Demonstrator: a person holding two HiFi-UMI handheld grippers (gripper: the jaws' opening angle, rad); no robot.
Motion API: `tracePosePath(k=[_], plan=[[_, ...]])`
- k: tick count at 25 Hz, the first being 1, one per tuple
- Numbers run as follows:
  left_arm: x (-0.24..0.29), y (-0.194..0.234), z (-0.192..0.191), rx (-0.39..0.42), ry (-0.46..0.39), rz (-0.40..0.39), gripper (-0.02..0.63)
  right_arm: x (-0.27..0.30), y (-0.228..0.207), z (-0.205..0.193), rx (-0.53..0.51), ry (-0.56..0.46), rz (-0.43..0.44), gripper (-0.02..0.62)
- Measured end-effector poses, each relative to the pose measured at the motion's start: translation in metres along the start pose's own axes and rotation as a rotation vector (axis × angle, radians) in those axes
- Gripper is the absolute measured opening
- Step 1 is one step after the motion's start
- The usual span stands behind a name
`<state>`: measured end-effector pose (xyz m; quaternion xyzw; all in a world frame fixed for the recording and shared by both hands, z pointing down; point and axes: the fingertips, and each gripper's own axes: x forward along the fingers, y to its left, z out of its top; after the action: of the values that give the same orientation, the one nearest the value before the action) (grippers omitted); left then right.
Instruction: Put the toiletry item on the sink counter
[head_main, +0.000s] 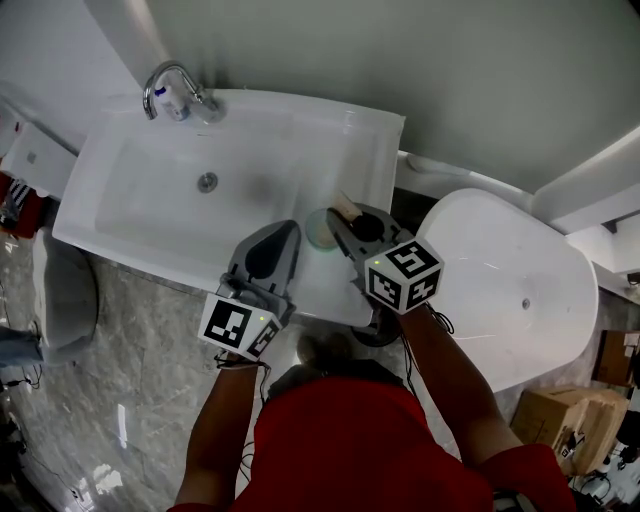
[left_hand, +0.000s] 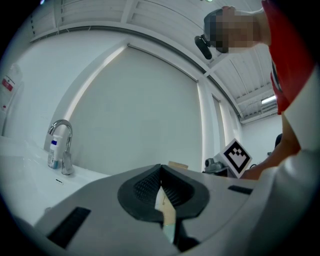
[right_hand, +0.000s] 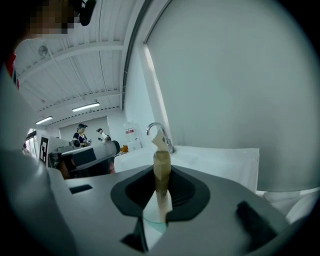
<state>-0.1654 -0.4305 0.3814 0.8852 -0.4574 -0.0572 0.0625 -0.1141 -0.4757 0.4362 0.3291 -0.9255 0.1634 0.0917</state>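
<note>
The right gripper (head_main: 340, 224) has its jaws almost closed, and they press on the toiletry item (head_main: 321, 229) between them. The item is thin and tan, with a pale green round part below. In the right gripper view the tan end (right_hand: 161, 159) stands up above the jaws. The item is over the right end of the sink counter (head_main: 362, 150), beside the basin. I cannot tell if it touches the counter.

The left gripper (head_main: 286, 236) is just beside it, over the front edge of the sink. Its jaws are together at the tips and I see nothing held in them. The faucet (head_main: 168, 84) is at the far left corner, well apart from both grippers.
</note>
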Motion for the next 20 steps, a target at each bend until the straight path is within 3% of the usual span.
tracePosePath(k=[3, 9, 20], plan=[[0.0, 0.001, -0.001, -0.003, 0.002, -0.002, 0.017, -0.001, -0.001, -0.006, -0.024, 0.026, -0.012, 0.057], [-0.003, -0.002, -0.004, -0.006, 0.012, -0.01, 0.017, -0.008, -0.008, -0.014, -0.045, 0.069, -0.047, 0.158], [-0.018, -0.014, -0.003, -0.008, 0.012, -0.016, 0.017, -0.035, -0.023, -0.036, 0.014, 0.126, -0.082, 0.206]])
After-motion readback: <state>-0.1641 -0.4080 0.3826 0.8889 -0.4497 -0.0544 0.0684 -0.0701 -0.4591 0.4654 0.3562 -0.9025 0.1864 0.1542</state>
